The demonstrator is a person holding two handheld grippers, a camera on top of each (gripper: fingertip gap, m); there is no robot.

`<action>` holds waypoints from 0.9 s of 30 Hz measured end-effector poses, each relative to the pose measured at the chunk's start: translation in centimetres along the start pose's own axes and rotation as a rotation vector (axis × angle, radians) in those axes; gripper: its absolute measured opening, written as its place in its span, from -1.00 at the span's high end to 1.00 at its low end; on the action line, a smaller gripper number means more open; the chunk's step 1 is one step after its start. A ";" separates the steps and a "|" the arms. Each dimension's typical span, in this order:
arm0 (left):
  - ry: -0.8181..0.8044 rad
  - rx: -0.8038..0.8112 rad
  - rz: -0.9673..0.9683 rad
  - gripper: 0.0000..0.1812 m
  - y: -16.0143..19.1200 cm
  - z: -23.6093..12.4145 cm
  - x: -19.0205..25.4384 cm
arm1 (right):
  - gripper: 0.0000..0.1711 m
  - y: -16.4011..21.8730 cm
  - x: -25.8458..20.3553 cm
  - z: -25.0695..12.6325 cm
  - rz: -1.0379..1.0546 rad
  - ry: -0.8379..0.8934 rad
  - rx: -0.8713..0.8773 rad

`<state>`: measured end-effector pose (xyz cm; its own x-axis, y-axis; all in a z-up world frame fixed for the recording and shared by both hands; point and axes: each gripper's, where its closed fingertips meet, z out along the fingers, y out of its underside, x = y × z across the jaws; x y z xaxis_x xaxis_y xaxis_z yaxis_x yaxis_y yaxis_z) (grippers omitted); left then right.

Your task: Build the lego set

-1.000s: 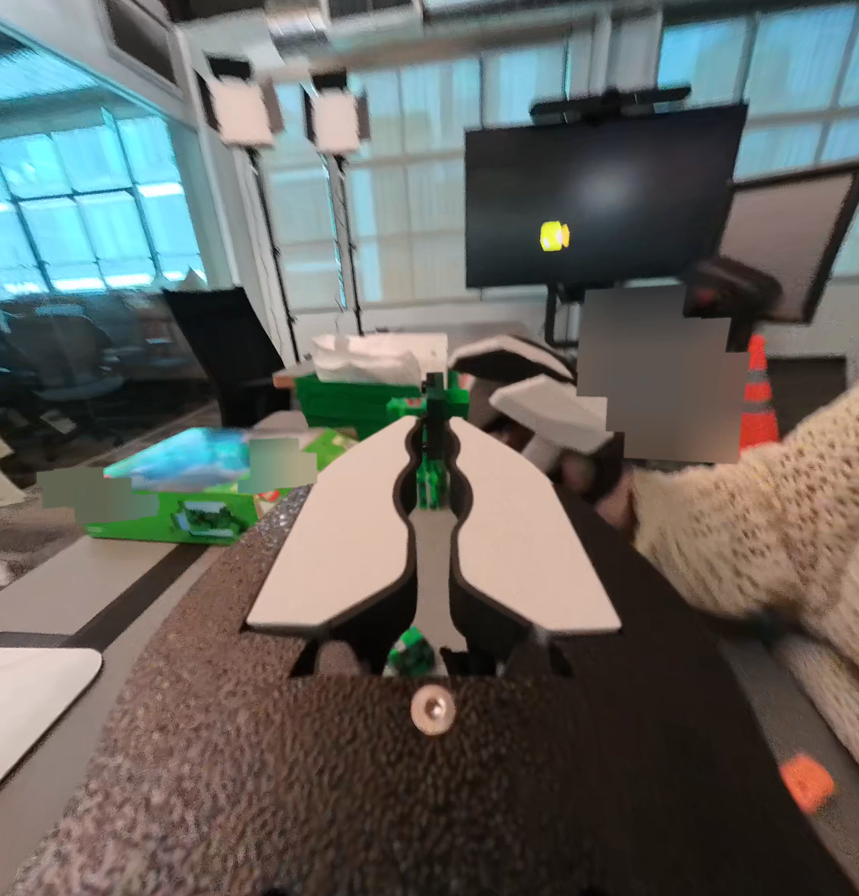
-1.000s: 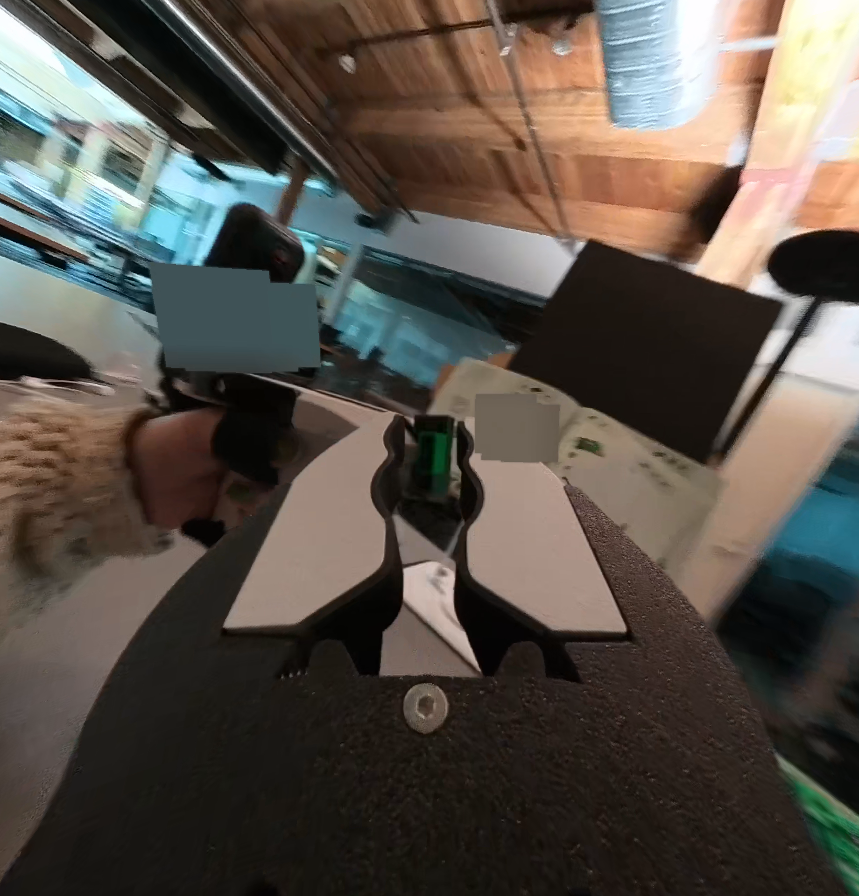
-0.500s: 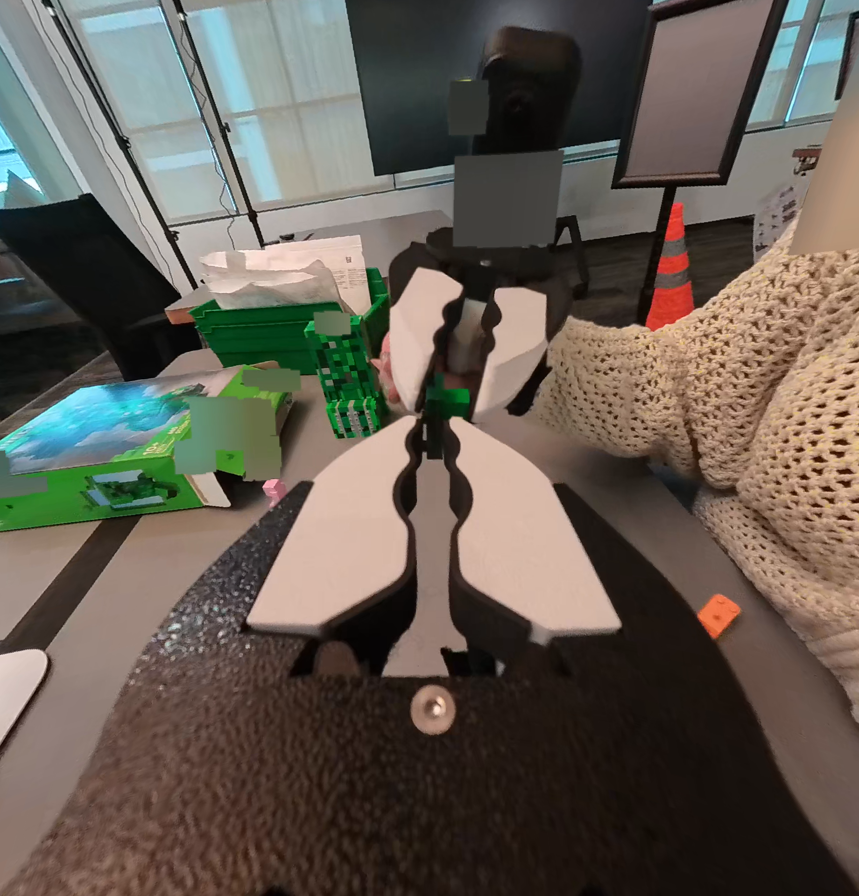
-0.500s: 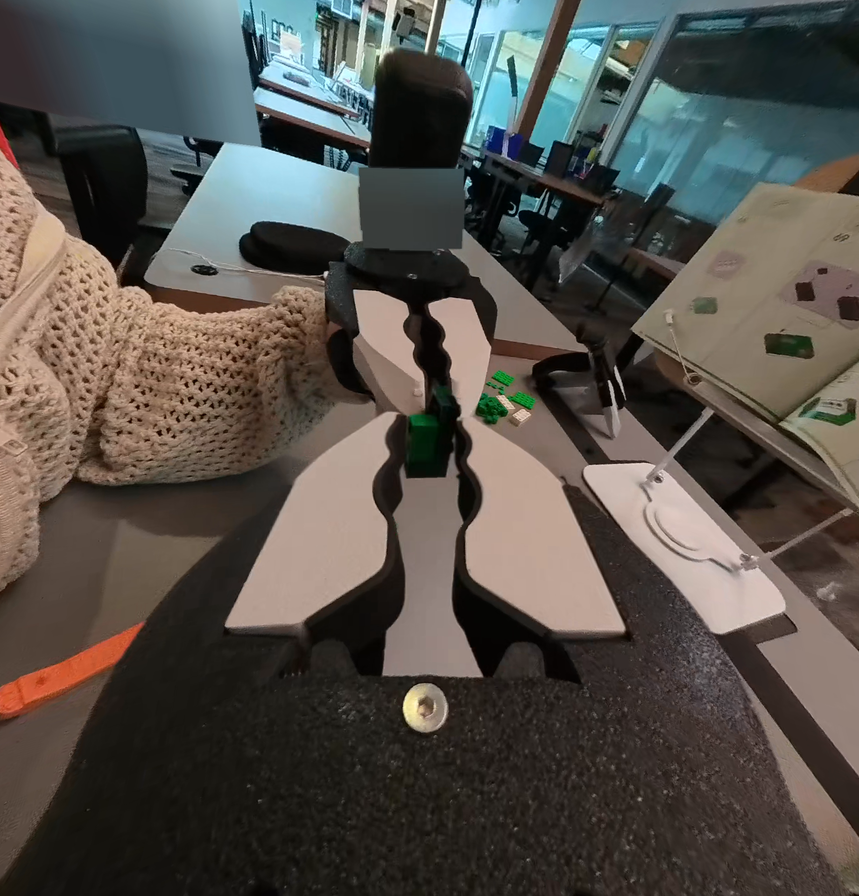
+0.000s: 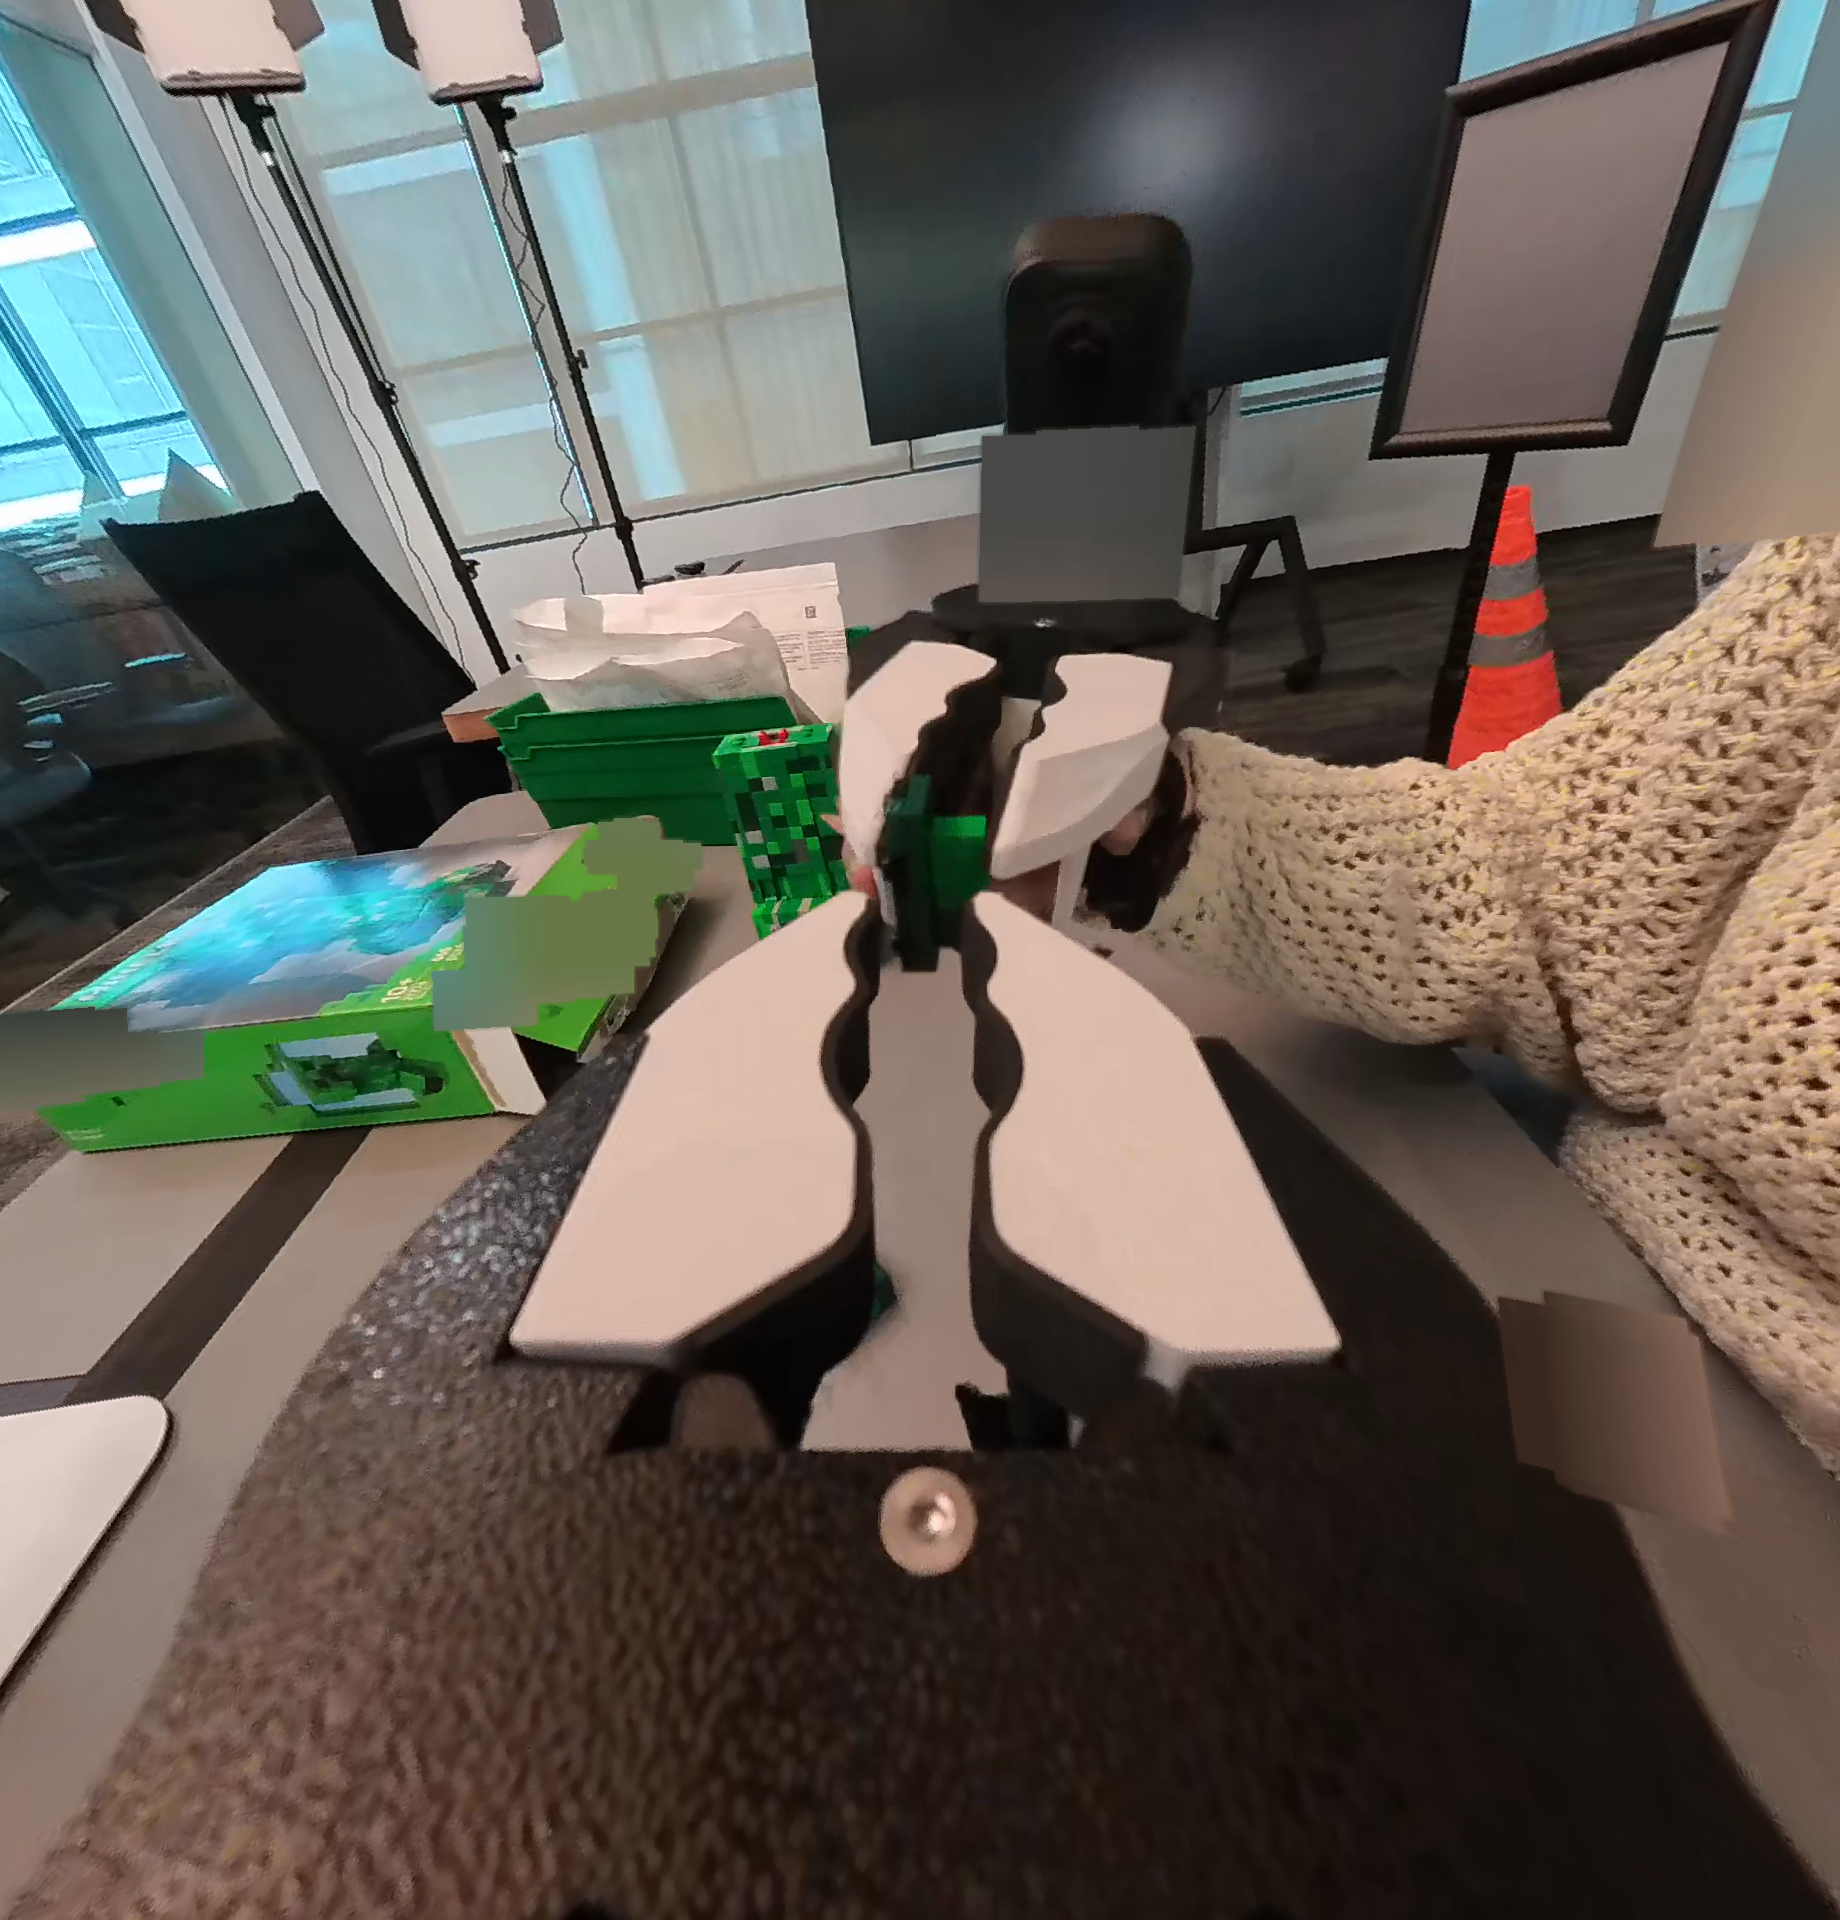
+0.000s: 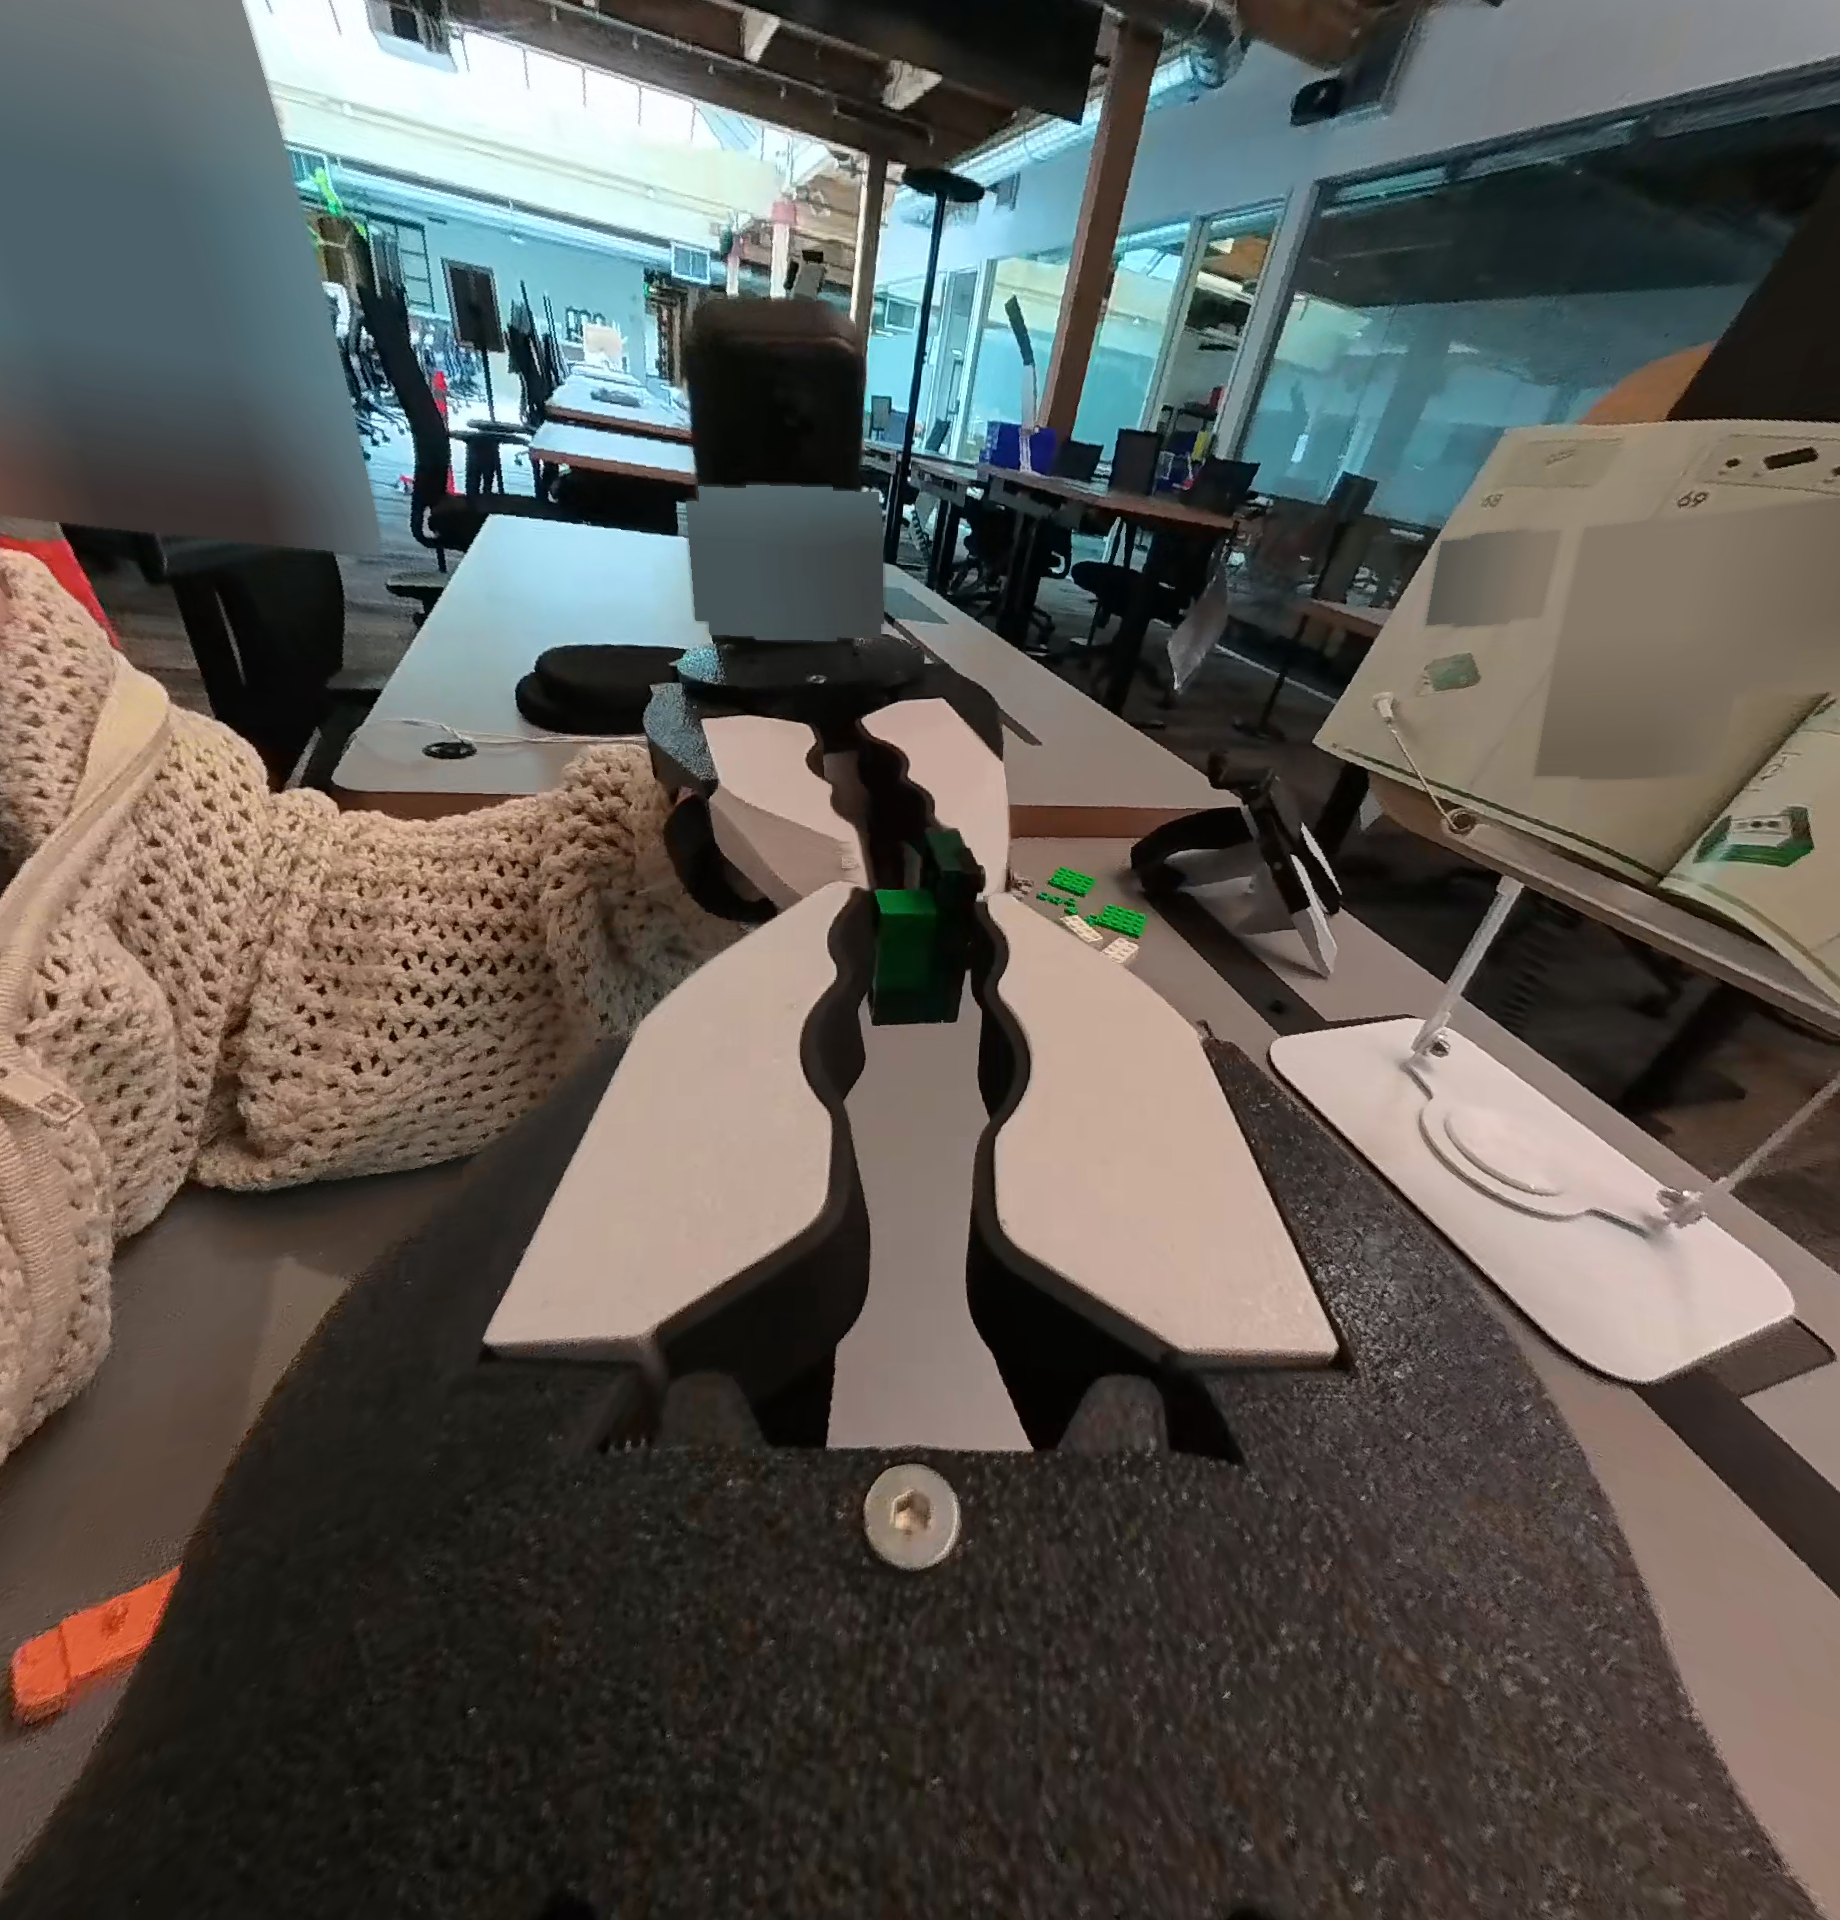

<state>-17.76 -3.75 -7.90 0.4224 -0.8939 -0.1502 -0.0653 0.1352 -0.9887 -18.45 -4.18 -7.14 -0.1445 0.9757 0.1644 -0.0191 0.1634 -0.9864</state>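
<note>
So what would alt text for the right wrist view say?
Two hand-held grippers meet tip to tip above a grey table, the right gripper pinching a green lego piece against the left gripper. Loose green bricks and an open instruction booklet sit beyond.

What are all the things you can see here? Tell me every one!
Lego piece: one, green, held between both grippers' tips.
Lego figure: one, green, standing behind the box.
Lego box: one, green and blue, on the table's left.
Trays: a green stack, behind the figure.
Loose bricks: several, green and white, on the table.
Instruction book: one, open on a white stand.
Cone: one, orange, on the floor.
Orange tool: one, near table edge.
Left gripper: white fingers, gripping.
Right gripper: white fingers, gripping.
</note>
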 end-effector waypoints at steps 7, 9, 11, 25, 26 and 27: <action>-0.011 -0.015 -0.014 0.90 0.3 0.1 -0.3 | 0.80 0.3 -0.2 0.4 0.032 -0.015 0.006; -0.025 -0.024 -0.013 0.91 0.4 0.0 -0.5 | 0.80 0.5 0.0 0.5 0.039 -0.004 0.009; -0.066 -0.048 -0.043 0.93 0.8 0.0 -1.1 | 0.79 0.7 0.5 0.5 0.019 0.037 0.001; -0.590 -0.125 -0.630 0.93 13.6 -15.5 -2.1 | 0.92 11.4 3.2 4.2 0.029 0.060 -0.418; -0.598 -0.139 -0.640 0.93 14.0 -16.7 -2.2 | 0.94 12.6 3.0 4.9 0.035 0.017 -0.495; -0.616 -0.125 -0.647 0.93 14.2 -17.6 -2.4 | 0.93 13.7 3.0 5.5 0.043 -0.019 -0.566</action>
<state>-35.57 -7.21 -21.57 0.8180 -0.3865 0.4260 0.2710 -0.3943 -0.8781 -24.59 0.18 -20.20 -0.1516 0.9812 0.1192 0.5198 0.1818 -0.8347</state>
